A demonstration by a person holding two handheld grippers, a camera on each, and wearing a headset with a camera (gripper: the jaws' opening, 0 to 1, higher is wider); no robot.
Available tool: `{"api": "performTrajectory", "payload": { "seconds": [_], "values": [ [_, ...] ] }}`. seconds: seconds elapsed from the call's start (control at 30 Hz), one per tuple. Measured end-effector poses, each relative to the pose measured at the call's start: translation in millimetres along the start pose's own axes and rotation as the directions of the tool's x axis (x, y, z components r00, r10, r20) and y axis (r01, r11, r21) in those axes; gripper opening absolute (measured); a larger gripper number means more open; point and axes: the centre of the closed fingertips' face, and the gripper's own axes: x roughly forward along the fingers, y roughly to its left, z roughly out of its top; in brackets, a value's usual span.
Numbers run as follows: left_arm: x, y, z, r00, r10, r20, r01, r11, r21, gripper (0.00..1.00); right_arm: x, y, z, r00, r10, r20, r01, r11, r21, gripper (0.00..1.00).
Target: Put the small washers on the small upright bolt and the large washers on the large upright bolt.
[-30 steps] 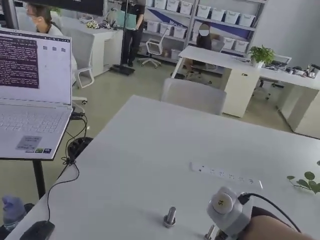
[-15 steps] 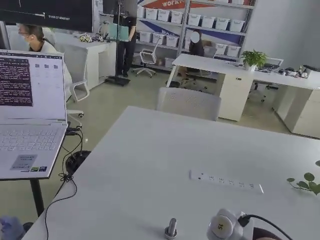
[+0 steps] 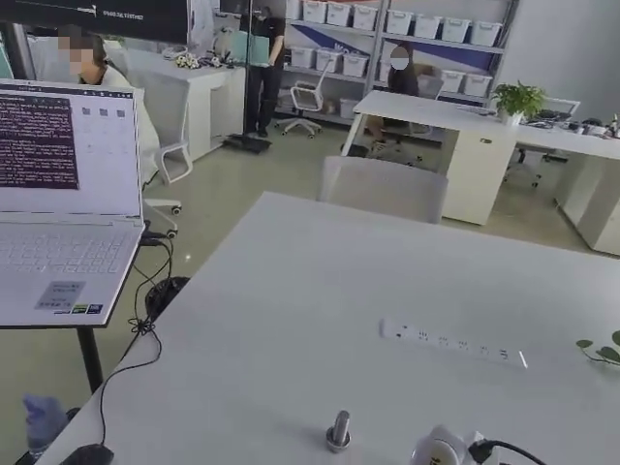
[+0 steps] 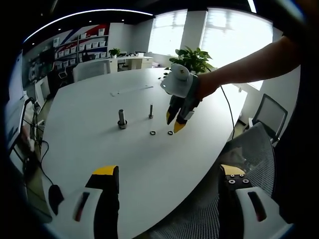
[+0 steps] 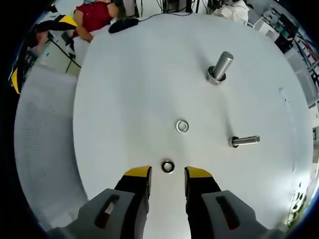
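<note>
White table (image 3: 291, 320): carries both bolts, two washers and a power strip (image 3: 450, 344).
Large bolt (image 5: 219, 67): upright on the table, well apart from both hand-held grippers.
Small bolt (image 5: 244, 141): upright, near the large bolt.
Near washer (image 5: 168, 166): flat on the table, just ahead of the right tips, in line with the gap between them.
Far washer (image 5: 182, 126): flat on the table, between the near washer and the bolts, touching neither.
Right hand-held gripper (image 5: 168, 175): jaws parted narrowly, nothing gripped; tips pointed down over the near washer; contact with the table cannot be told.
Left hand-held gripper (image 4: 169, 186): jaws wide apart, empty, held back at the table edge.
</note>
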Motion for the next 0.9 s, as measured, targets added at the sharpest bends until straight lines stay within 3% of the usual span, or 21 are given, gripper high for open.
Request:
{"api": "performTrajectory", "payload": {
  "seconds": [0.3, 0.9],
  "values": [
    [2.2, 2.2, 1.0, 1.0000, 0.006, -0.005, -0.006, 1.000, 0.004, 0.81, 13.5, -1.0, -5.1, 1.0000, -0.004, -0.004, 0.004, 1.000, 0.013, 0.28],
    [0.9, -3.7, -7.0, 0.9998, -0.011, -0.015, 0.011, 1.000, -0.005, 0.79, 14.3, 4.0, -5.1, 0.9993, -0.028, 0.023, 0.027, 0.999, 0.027, 0.24]
  ]
}}
